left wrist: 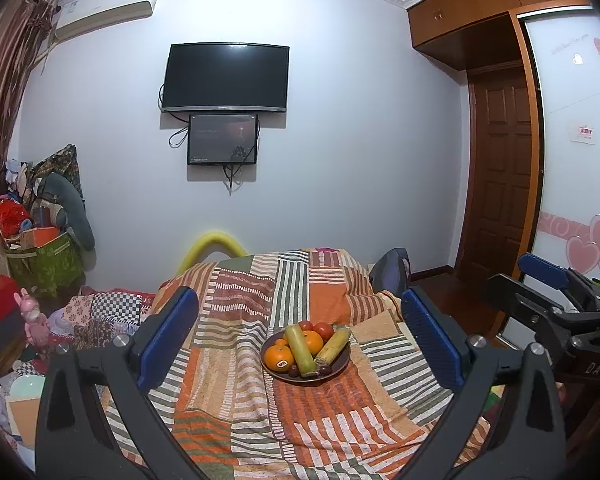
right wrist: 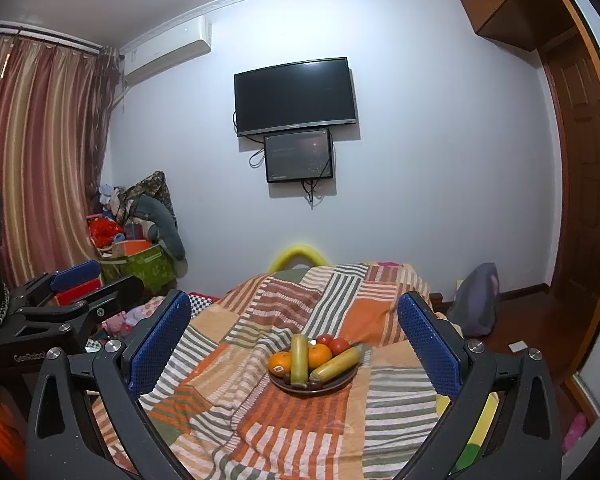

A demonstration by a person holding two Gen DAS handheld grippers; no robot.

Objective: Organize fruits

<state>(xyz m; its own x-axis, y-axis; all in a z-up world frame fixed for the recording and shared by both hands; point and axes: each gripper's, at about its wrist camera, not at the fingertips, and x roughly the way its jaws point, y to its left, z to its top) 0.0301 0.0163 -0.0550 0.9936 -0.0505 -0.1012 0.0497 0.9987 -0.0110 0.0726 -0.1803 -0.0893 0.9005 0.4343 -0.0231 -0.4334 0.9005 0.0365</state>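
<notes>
Fruits (left wrist: 305,350) piled together on dark plate (left wrist: 342,366), set mid-bed on striped blanket (left wrist: 236,400) within reach. Left tongs (left wrist: 300,344) and right tongs (right wrist: 296,352) held wide apart, nothing gripped, aimed at plate.

Right gripper (left wrist: 556,296) body: "DAS" (white letters)
Left gripper (right wrist: 80,288) body: "GenRobot", cut off at the end
Other labels: unreadable

Black television (left wrist: 226,77) mounted on wall, small screen (left wrist: 223,139) below, striped patchwork blanket (left wrist: 236,364), air conditioner (left wrist: 106,8), brown door (left wrist: 500,168), striped curtain (right wrist: 36,152)
</notes>
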